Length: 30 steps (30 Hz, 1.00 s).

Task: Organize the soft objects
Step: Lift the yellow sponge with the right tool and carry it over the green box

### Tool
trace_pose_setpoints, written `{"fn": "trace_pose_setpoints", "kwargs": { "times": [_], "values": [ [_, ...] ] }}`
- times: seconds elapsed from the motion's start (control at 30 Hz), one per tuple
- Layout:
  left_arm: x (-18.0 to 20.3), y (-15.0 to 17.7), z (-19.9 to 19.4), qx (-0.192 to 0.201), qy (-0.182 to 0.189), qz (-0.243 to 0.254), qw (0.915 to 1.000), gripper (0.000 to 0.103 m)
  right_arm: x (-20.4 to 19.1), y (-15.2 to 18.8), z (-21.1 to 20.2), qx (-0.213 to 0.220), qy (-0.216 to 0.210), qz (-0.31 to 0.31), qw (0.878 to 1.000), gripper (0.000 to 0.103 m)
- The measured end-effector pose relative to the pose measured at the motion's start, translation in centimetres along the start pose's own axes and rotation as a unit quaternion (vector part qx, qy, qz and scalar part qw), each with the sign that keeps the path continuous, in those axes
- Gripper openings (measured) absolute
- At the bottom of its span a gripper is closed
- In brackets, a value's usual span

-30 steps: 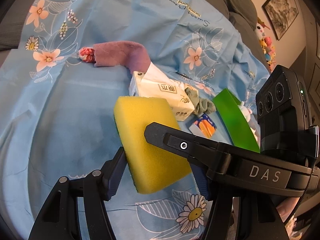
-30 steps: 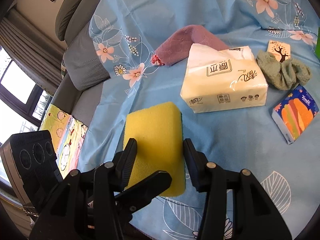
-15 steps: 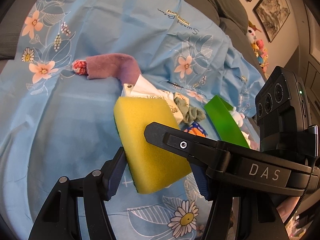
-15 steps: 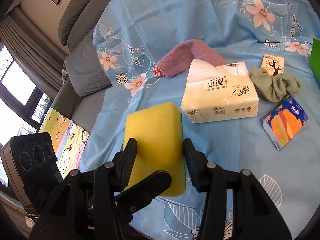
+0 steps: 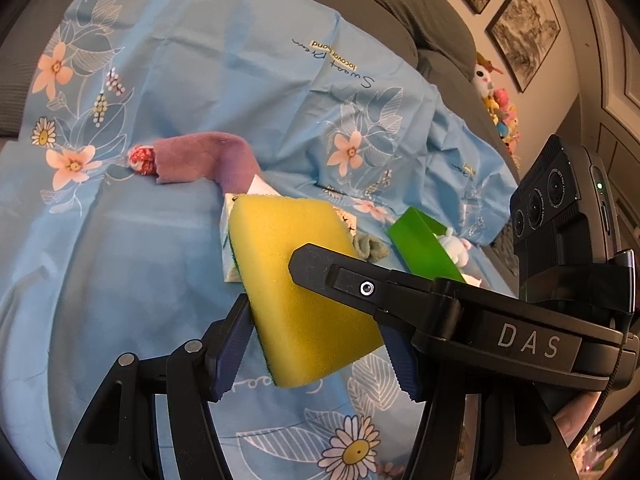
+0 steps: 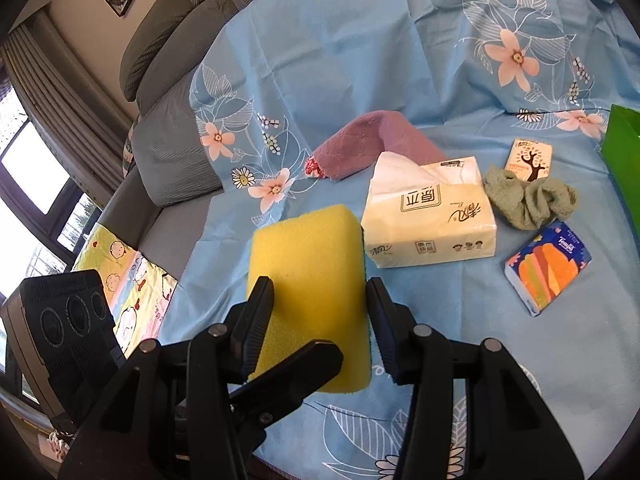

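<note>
Both grippers, left point(image 5: 320, 344) and right point(image 6: 320, 320), pinch the sponge point(image 6: 308, 280); towel point(image 6: 376, 140), tissues point(image 6: 432, 224) and cloth point(image 6: 528, 204) lie unsorted outside the green bin point(image 5: 424, 248).

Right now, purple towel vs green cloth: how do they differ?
The purple towel is the larger, folded into a long bent strip; the green cloth is smaller and bunched in a loose heap. The purple towel lies behind the tissue pack, the green cloth beside it, next to the orange pocket tissues. Both lie loose on the blue sheet.

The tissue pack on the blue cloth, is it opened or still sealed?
Opened: a white tissue sticks up out of the top of the tissue pack.
</note>
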<state>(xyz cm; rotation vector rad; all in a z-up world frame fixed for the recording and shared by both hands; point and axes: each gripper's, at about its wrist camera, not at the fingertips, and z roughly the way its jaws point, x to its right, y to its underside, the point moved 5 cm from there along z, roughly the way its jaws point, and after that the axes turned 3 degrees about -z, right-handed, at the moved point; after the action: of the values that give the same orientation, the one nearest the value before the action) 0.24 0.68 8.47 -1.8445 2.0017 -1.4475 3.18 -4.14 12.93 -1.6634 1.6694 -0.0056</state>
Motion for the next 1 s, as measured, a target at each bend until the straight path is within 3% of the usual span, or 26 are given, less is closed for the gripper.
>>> {"fn": "trace_pose_setpoints", "kwargs": {
  "times": [0.2, 0.37, 0.83, 1.0],
  "values": [
    [0.6, -0.2, -0.3, -0.001, -0.006, 0.009, 0.9999, 0.063, -0.2, 0.0, -0.4, 0.003, 0.003, -0.006, 1.000, 0.048],
    [2.4, -0.6, -1.9, 0.026, -0.003, 0.030, 0.9992, 0.063, -1.3, -0.4, -2.5, 0.023, -0.006, -0.028, 0.999, 0.048],
    [12.6, -0.4, -3.4, 0.079, -0.016, 0.108, 0.9908, 0.063, 1.1, -0.9, -12.3, 0.105, -0.038, -0.022, 0.993, 0.048],
    [15.7, -0.1, -1.8, 0.072, 0.002, 0.124, 0.9897, 0.063, 3.3, -0.8, -15.1, 0.127, -0.030, -0.011, 0.991, 0.048]
  ]
}}
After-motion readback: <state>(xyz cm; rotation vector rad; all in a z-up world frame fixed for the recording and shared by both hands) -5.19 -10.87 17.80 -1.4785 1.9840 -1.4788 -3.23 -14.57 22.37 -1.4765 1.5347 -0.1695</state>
